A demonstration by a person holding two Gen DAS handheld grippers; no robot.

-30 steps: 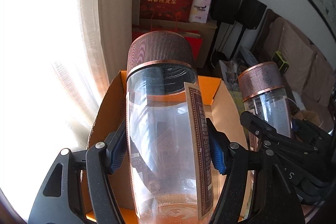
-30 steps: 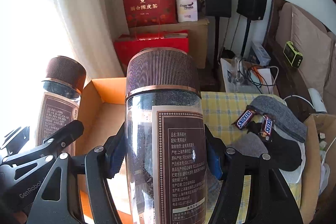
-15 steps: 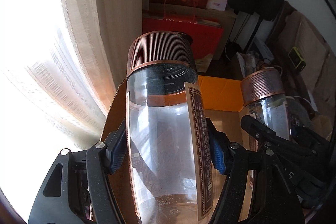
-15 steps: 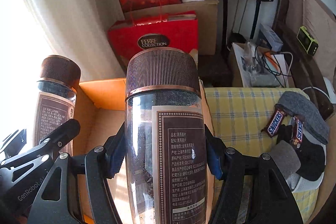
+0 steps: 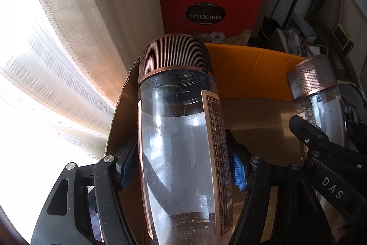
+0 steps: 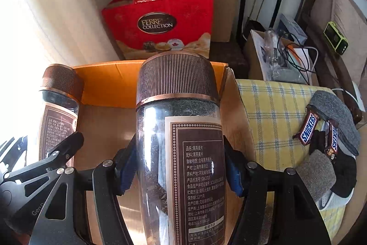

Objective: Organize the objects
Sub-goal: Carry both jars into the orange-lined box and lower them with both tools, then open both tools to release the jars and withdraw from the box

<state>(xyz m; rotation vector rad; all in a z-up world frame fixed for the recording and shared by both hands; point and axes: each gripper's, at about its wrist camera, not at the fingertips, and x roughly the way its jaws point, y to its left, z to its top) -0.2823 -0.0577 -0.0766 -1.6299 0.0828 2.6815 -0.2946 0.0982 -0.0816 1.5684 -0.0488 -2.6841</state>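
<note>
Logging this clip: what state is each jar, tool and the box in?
Left jar: capped, nearly empty, held upright.
Right jar: capped, held upright.
Left tool: shut on left jar.
Right tool: shut on right jar.
Box: open.

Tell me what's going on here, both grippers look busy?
Each gripper is clamped on a clear jar with a ribbed brown lid. The left gripper holds the nearly empty jar; the right gripper holds the jar with dark contents. Both hang upright over the open cardboard box, not yet set down.
</note>
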